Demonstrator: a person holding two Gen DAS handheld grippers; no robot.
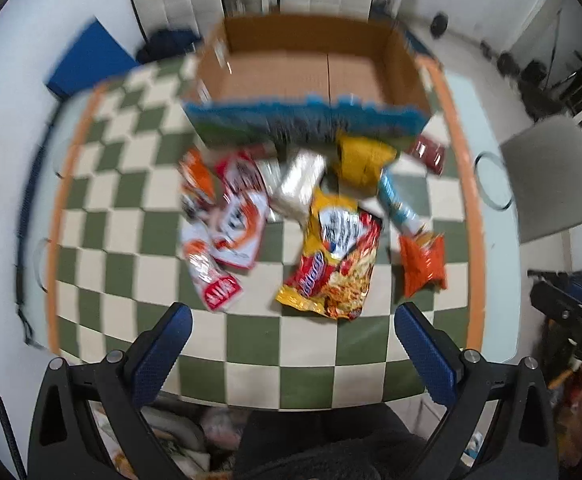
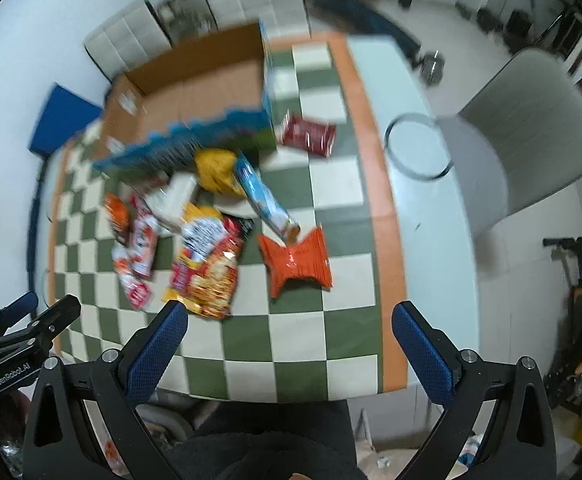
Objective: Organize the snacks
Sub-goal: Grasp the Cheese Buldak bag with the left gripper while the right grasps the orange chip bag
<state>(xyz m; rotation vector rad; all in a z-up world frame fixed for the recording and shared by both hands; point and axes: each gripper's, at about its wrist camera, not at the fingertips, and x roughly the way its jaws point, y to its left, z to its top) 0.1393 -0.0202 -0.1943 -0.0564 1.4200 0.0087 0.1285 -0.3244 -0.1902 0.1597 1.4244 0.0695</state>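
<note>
The snacks lie in a messy pile on the checkered table point(image 1: 251, 360), out in front of both sets of fingers. Behind the pile sits the open cardboard box point(image 1: 307, 76), and it looks empty inside. None of the snacks are in it yet, so the job is just starting.

Going from left to right in the left view: the red and white packets point(image 1: 227, 216) lie ahead of the left fingers, on their left side. The big yellow and red noodle bag point(image 1: 335, 256) lies straight ahead, in the middle of the gap. The orange bag point(image 1: 423, 268) lies ahead on the right side, with the long blue packet point(image 1: 397, 204) just behind it. A dark red packet point(image 2: 309, 134) sits farther back, beside the box.

To do this step well, I think it is best to pick one loose snack at the edge of the pile, like the orange bag, and pinch it by a flat end so it does not slip.

The left gripper point(image 1: 291, 320) hangs above the near edge of the table, tipped down at the pile. Its fingers are spread wide and hold nothing. The right gripper point(image 2: 289, 318) does the same, with the orange bag right ahead of its wide, bare fingers. Both views are blurry.
</note>
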